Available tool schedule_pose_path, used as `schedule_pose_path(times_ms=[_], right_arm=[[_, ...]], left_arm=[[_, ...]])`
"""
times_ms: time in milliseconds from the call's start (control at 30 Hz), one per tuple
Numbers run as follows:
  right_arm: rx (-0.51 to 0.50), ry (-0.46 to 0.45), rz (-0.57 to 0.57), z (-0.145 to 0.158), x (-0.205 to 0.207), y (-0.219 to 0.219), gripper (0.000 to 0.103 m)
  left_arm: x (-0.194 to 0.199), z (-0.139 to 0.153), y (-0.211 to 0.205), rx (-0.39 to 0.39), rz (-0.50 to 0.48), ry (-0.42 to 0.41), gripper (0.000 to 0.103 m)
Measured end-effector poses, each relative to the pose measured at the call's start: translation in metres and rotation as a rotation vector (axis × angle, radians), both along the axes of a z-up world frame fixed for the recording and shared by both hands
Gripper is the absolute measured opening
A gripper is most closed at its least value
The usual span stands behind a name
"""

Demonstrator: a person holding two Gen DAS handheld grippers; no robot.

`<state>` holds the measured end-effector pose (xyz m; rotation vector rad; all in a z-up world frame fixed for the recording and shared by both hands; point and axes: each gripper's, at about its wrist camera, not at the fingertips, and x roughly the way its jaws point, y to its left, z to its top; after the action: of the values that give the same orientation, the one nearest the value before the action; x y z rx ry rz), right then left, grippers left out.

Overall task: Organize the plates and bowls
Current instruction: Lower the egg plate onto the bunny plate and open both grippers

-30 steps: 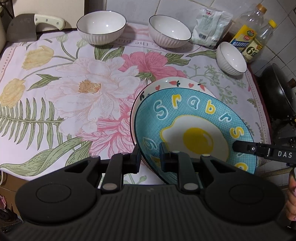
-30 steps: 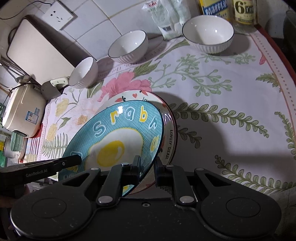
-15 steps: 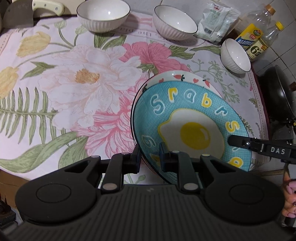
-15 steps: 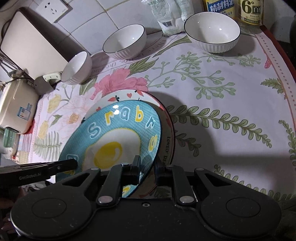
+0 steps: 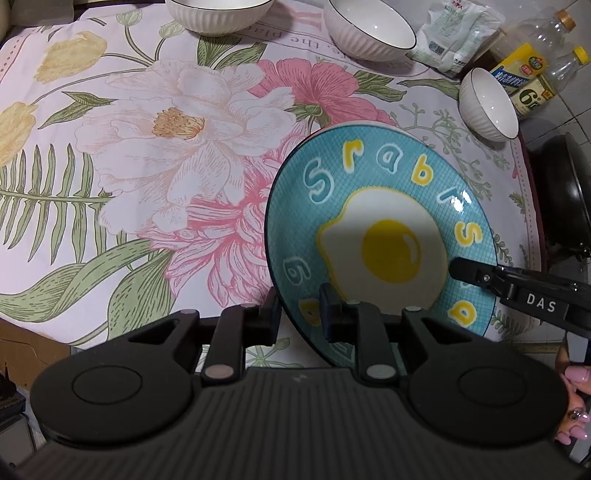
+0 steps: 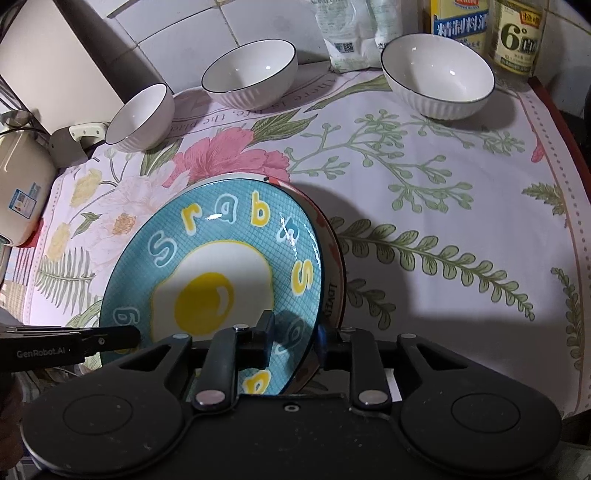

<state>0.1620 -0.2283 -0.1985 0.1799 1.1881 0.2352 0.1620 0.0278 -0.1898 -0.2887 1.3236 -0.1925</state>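
A blue plate [image 5: 384, 206] with a fried-egg picture lies on top of a white plate [image 6: 334, 258] with red trim, whose rim shows only in the right wrist view. My left gripper [image 5: 301, 314] is shut on the blue plate's near left rim. My right gripper [image 6: 293, 336] straddles the near right rim, and its jaws are opening with a gap beside the rim. One right finger [image 5: 476, 275] lies over the plate. Three white ribbed bowls [image 6: 142, 118] [image 6: 251, 79] [image 6: 437, 75] stand apart along the back.
The flowered tablecloth [image 5: 166, 147] covers the counter. A white bag [image 5: 454, 33] and oil bottles [image 5: 528, 77] stand at the back right, with a black wok [image 5: 565, 192] past the right edge. A rice cooker [image 6: 18, 192] and cutting board [image 6: 55, 55] stand at the left.
The blue plate has sunk from a tilt onto the white plate and now covers nearly all of it. My right gripper's fingers have spread apart. The left grip is unchanged.
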Motion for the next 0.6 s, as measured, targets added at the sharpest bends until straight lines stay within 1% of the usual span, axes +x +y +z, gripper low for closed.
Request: schedule_pose_path(times_ms=[100, 267, 300, 367, 400, 600], right_arm=[[-0.051, -0.031, 0.019, 0.002, -0.001, 0.009, 0.034], [-0.110, -0.112, 0.031, 0.002, -0.010, 0.017, 0.037], [-0.114, -0.124, 0.027, 0.002, -0.012, 0.018, 0.037], [-0.124, -0.145, 0.016, 0.002, -0.016, 0.019, 0.038], [-0.130, -0.154, 0.010, 0.003, -0.017, 0.020, 0.039], [-0.143, -0.177, -0.005, 0.003, -0.022, 0.023, 0.039]], left_arm=[[0.002, -0.001, -0.004, 0.017, 0.000, 0.012, 0.022], [0.005, -0.001, -0.010, 0.056, 0.003, 0.032, 0.023], [0.005, 0.000, -0.011, 0.070, -0.001, 0.029, 0.023], [0.005, 0.003, -0.015, 0.095, -0.011, 0.015, 0.028], [0.005, 0.005, -0.016, 0.101, -0.012, 0.010, 0.029], [0.001, 0.015, -0.019, 0.125, -0.009, -0.022, 0.030]])
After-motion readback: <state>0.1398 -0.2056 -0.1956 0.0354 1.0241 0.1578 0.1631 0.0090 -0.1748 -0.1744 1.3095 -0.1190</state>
